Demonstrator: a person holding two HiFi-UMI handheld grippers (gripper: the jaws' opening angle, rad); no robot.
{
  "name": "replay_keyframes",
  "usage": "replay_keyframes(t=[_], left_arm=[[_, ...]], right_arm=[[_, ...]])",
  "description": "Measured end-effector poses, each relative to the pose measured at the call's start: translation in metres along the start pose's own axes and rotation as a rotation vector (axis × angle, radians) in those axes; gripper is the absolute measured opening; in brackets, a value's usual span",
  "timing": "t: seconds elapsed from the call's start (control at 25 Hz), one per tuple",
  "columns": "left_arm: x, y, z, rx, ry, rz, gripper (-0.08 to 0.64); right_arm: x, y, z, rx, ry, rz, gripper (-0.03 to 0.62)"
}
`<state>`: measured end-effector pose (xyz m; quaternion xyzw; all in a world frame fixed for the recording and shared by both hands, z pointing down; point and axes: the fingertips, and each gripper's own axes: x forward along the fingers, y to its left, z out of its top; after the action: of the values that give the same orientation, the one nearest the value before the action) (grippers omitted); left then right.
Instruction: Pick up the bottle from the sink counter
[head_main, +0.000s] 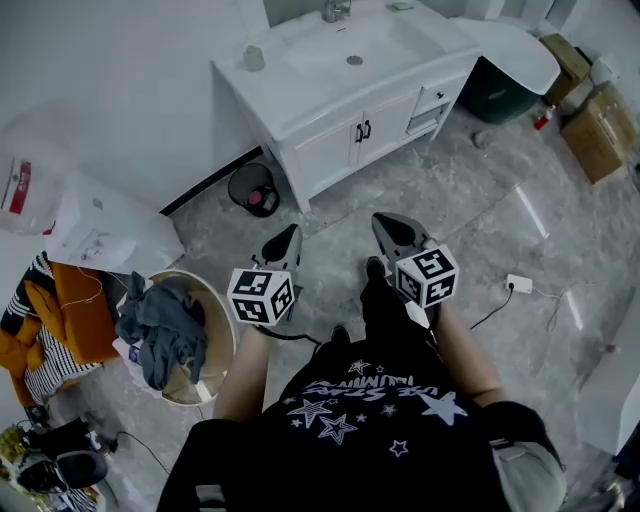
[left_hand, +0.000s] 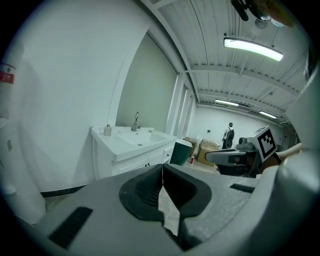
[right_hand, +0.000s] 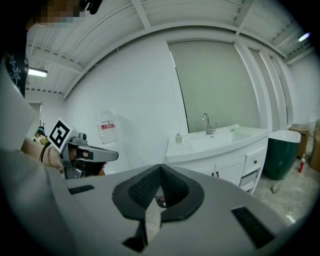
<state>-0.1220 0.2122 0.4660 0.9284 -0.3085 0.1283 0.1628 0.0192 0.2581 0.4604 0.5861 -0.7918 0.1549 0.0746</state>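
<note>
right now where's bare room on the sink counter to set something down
Free: the counter between the bottle and its front edge; also its right end beyond the basin. Crowded: the back edge, with faucet and green item.

White sink counter (head_main: 300, 95) against the wall. On it: small bottle (head_main: 254, 58) at the back left corner, faucet (head_main: 333, 10) behind the basin, green item (head_main: 401, 6) at back right. Grey marbled floor (head_main: 470, 190) carries a black bin (head_main: 252, 188) just beside the cabinet's left corner, a basket (head_main: 225, 325) of clothes, and cardboard boxes (head_main: 595, 130) far right.
</note>
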Motion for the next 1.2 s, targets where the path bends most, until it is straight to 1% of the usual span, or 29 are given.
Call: replay_keyframes(t=[0.16, 0.36, 0.56, 0.76, 0.96, 1.08, 1.2], left_arm=[[0.032, 0.022, 0.015, -0.025, -0.015, 0.056, 0.011], [0.083, 0.049, 0.047, -0.064, -0.034, 0.157, 0.011], [0.136, 0.075, 0.089, -0.053, -0.049, 0.245, 0.011], [0.177, 0.100, 0.115, -0.073, -0.064, 0.340, 0.011], [0.199, 0.118, 0.134, -0.099, -0.076, 0.416, 0.011], [0.205, 0.129, 0.139, -0.108, -0.073, 0.442, 0.011], [0.209, 0.145, 0.138, -0.136, -0.073, 0.464, 0.011]], right_arm=[[0.033, -0.036, 0.011, 0.002, -0.009, 0.034, -0.002], [0.090, -0.092, 0.041, -0.007, -0.006, 0.120, 0.000], [0.146, -0.142, 0.075, -0.023, 0.000, 0.199, -0.002], [0.197, -0.185, 0.098, -0.053, 0.017, 0.276, -0.002], [0.237, -0.207, 0.114, -0.044, 0.048, 0.358, 0.000], [0.258, -0.211, 0.121, -0.037, 0.053, 0.379, 0.000], [0.278, -0.211, 0.124, -0.032, 0.065, 0.392, 0.000]])
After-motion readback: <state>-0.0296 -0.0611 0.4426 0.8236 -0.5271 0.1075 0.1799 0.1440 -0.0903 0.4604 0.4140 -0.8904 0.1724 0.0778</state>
